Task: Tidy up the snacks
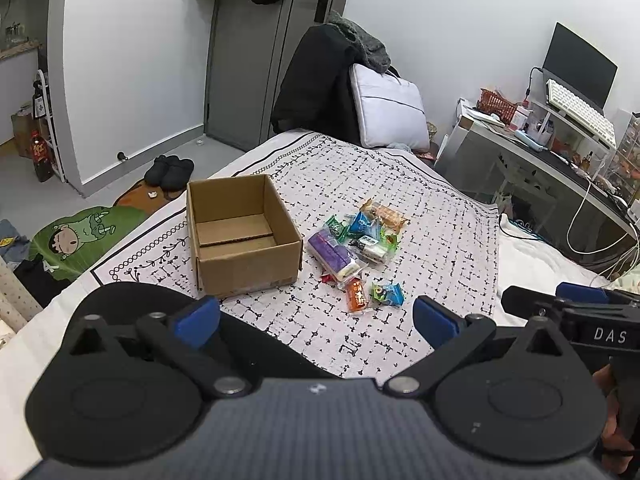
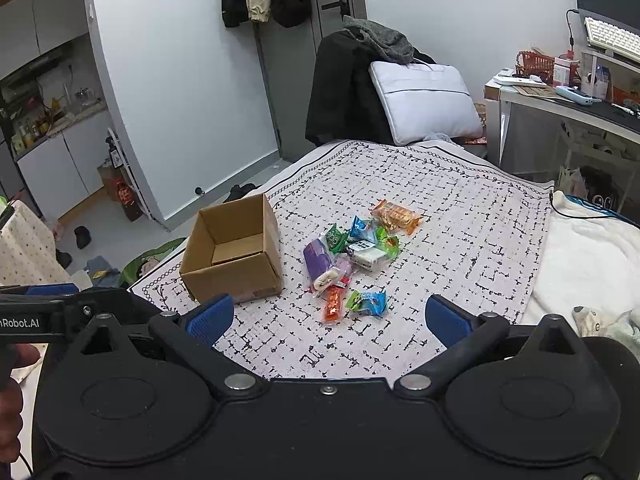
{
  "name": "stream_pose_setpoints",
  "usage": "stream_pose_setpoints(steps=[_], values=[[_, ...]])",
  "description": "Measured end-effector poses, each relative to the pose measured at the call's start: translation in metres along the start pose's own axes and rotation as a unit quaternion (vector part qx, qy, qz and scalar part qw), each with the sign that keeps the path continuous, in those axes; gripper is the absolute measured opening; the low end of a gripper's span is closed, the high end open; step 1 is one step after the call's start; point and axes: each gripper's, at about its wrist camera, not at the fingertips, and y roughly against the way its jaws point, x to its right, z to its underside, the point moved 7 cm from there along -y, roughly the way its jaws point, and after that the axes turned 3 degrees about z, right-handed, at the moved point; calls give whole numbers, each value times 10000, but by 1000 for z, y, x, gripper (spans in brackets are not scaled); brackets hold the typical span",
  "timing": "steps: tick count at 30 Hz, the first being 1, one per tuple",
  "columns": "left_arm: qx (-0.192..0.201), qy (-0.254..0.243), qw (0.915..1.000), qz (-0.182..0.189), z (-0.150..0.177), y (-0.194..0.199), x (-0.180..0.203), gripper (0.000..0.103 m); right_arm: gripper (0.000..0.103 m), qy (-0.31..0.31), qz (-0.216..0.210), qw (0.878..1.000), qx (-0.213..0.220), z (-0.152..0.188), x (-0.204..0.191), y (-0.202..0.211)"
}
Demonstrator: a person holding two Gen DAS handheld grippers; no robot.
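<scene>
An open, empty cardboard box sits on a patterned cloth spread over the bed. To its right lies a pile of several wrapped snacks: a purple pack, an orange pack, a blue pack, and a tan cracker pack. My left gripper is open and empty, held above the cloth near the box and the pile. My right gripper is open and empty, just before the orange and blue packs.
A chair with a dark coat and a white cushion stands beyond the bed. A cluttered desk is at the right. Slippers and a cartoon mat lie on the floor at the left. A white blanket lies right of the cloth.
</scene>
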Motion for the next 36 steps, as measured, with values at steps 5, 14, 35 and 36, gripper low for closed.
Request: stream_pose_setpoints(steps=[5,14,35,36], values=[[25,-23,10000,12,-2,2,2,102,103,-1,2,10000,26,0,0,2],[54,-62,10000,11,-7,3,4,102,103,-34,8,10000,69,-3,2,5],[27,-137,9999,49,-4,1,11,102,103,18,-35,10000,51,-3,3,4],[27,-133,9999,51,-4,1,11,102,103,21,-35,10000,48,-3,3,4]])
